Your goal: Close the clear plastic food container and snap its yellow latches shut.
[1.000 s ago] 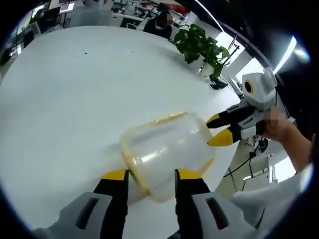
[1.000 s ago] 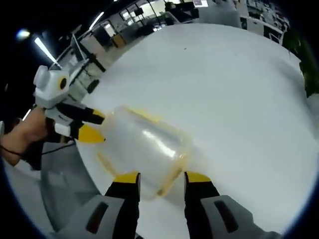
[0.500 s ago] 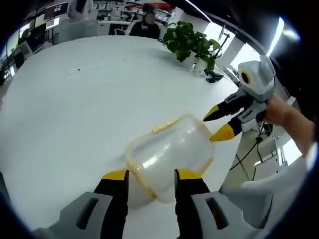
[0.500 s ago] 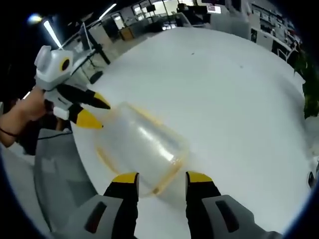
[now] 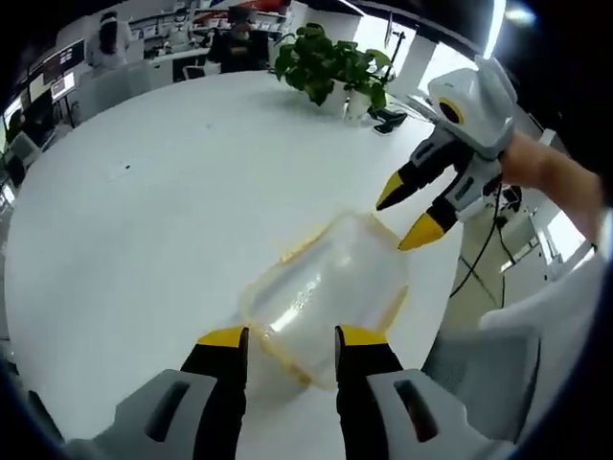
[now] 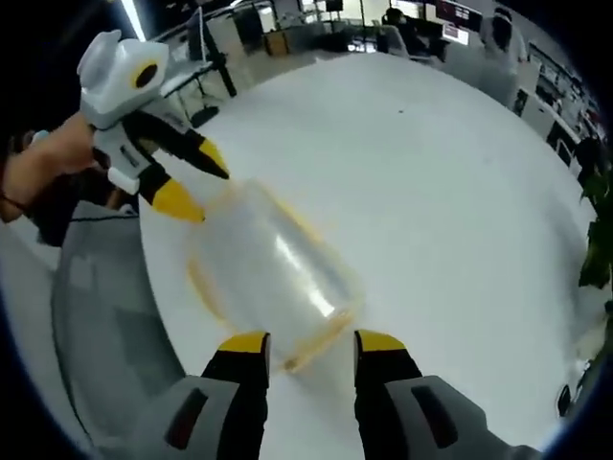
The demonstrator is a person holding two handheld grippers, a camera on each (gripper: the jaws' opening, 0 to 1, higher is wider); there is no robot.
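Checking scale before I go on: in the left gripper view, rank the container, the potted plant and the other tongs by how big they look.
1. Clear container, largest.
2. Right tongs and potted plant look alike; the plant stands farther off, so no ranking.

Container (image 5: pixel 326 292) on the table (image 5: pixel 144 211), between left gripper (image 5: pixel 284 337) and right gripper (image 5: pixel 414 206); plant (image 5: pixel 330 65) at far edge.

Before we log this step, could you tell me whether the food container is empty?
Empty: the table shows through the food container.
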